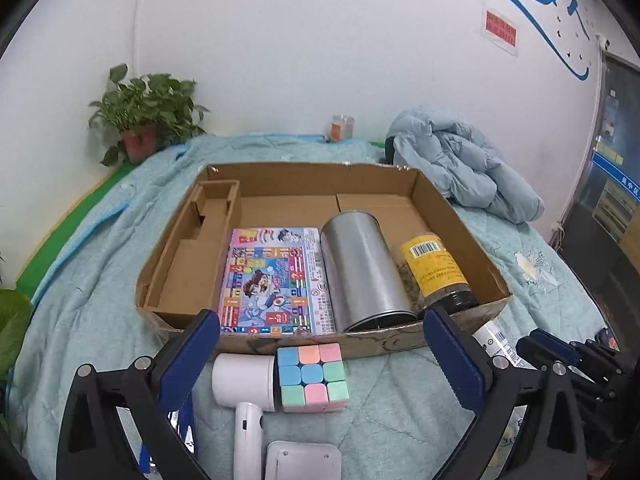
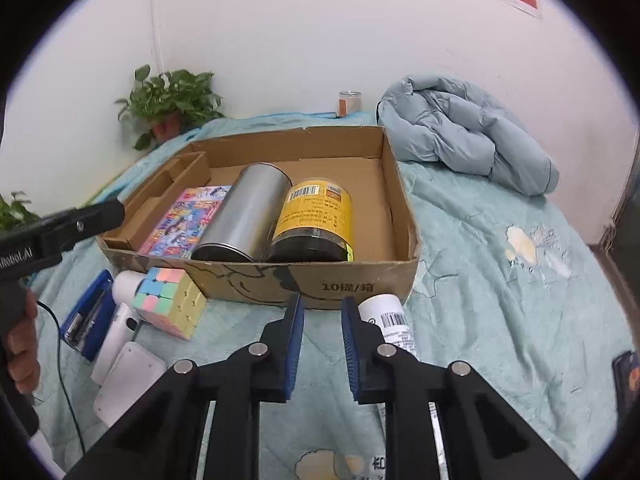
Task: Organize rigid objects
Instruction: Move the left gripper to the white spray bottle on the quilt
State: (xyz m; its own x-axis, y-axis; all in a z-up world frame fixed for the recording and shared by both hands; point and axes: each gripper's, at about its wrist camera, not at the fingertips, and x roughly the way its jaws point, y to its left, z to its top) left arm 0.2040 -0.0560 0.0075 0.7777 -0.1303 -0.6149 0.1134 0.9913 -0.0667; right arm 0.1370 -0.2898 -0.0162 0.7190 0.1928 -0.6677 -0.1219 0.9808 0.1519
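While a pale blue quilt covers the bed [image 2: 480, 240] against a white wall, the cardboard box [image 2: 352, 276] sits centrally; left gripper [image 1: 320, 356] wide, empty, over the cube [image 1: 313, 376]; right gripper [image 2: 322, 344] narrow, empty, beside the white bottle [image 2: 390, 320].

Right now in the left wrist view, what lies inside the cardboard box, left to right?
Brown cardboard insert divider → colourful flat game box → silver metal cylindrical tin lying on its side → yellow-labelled clear jar with black lid, all within the open cardboard box.
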